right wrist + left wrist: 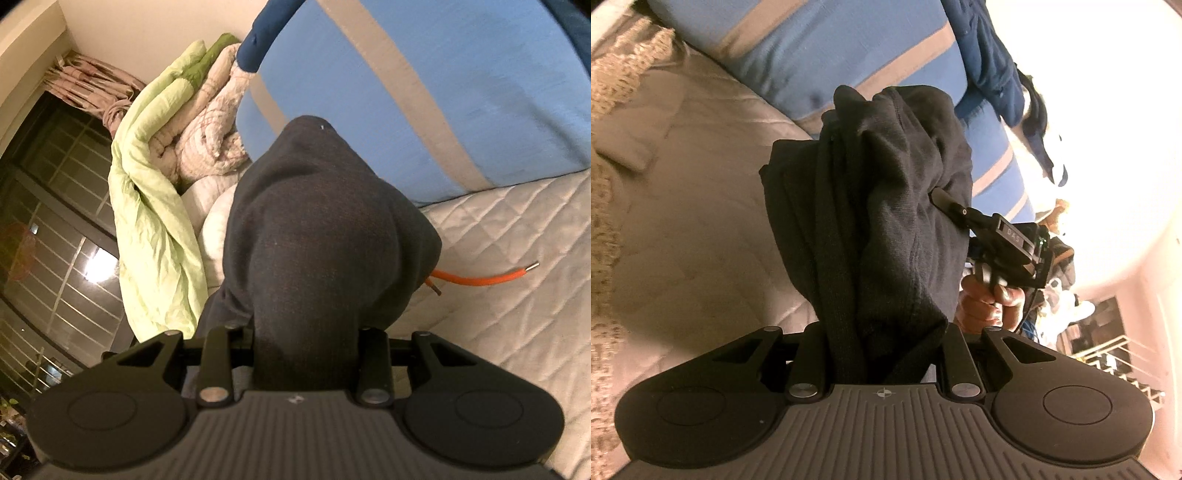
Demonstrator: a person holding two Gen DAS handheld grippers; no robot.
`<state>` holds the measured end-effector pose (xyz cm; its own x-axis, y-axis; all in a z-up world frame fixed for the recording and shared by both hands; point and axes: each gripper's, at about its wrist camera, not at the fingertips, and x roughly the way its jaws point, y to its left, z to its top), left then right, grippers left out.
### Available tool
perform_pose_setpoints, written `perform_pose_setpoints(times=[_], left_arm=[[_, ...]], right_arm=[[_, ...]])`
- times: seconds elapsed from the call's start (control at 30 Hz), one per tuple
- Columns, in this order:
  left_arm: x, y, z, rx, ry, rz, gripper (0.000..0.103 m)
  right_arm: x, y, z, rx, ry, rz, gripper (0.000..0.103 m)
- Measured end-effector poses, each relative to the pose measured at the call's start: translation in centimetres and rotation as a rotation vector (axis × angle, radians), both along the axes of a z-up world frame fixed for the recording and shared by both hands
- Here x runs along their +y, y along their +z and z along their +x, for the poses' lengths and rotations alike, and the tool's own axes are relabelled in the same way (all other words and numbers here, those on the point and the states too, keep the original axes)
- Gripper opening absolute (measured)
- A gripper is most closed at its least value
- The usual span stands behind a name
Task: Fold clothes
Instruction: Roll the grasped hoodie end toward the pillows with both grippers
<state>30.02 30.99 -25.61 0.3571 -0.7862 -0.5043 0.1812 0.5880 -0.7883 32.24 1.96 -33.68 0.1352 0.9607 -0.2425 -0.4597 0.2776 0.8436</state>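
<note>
Garment (886,206): dark soft knit, bunched, creased.
Left tongs (882,354): gripping garment.
Right tongs (306,350): gripping garment.
Bed (517,236): white diamond-quilted.

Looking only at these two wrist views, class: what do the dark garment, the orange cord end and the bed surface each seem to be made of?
Dark garment: soft matte knit, probably cotton jersey or fleece; a fine weave shows and it bunches in rounded folds.
Orange cord: smooth, possibly plastic-coated, with a shiny metal-looking tip.
Bed surface: pale fabric with a slight sheen, stitched in a diamond quilt pattern.
</note>
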Motion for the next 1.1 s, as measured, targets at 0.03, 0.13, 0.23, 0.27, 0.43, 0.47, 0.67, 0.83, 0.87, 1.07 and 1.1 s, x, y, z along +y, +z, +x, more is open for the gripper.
perform_pose_setpoints(times=[0.03, 0.13, 0.23, 0.27, 0.43, 0.47, 0.67, 0.83, 0.87, 1.07, 1.1], left_arm=[[0.3, 0.1, 0.0, 0.000, 0.004, 0.001, 0.019], [1.5, 0.0, -0.2, 0.003, 0.014, 0.002, 0.019], [2.2, -0.4, -0.1, 0.008, 0.022, 0.004, 0.019], [2.3, -0.6, 0.0, 0.011, 0.025, 0.005, 0.019], [3.0, -2.3, 0.6, 0.026, 0.031, -0.003, 0.019], [3.1, -2.7, 0.8, 0.028, 0.033, -0.004, 0.019], [3.8, -7.7, 2.5, 0.085, 0.070, 0.028, 0.020], [4.4, -11.2, 3.6, 0.131, 0.123, 0.037, 0.026], [4.5, -11.6, 3.8, 0.139, 0.134, 0.038, 0.027], [5.1, -13.0, 3.8, 0.166, 0.161, 0.001, 0.039], [5.3, -13.2, 3.7, 0.170, 0.166, -0.009, 0.040]], right_arm=[[0.5, 0.1, 0.0, 0.000, 0.004, 0.001, 0.036], [1.5, 0.0, -0.1, 0.003, 0.015, -0.002, 0.036], [2.2, -0.4, -0.2, 0.005, 0.021, -0.010, 0.036], [2.4, -0.5, -0.1, 0.008, 0.021, -0.013, 0.036], [3.4, -1.8, 0.4, 0.024, 0.023, -0.038, 0.036], [3.6, -2.2, 0.5, 0.029, 0.021, -0.043, 0.036], [5.5, -6.3, 2.0, 0.081, 0.007, -0.146, 0.037], [6.1, -10.3, 3.0, 0.148, -0.064, -0.212, 0.054], [6.0, -10.8, 3.1, 0.160, -0.081, -0.225, 0.059], [5.4, -11.4, 3.0, 0.180, -0.101, -0.236, 0.089], [5.3, -11.3, 2.9, 0.182, -0.098, -0.234, 0.090]])
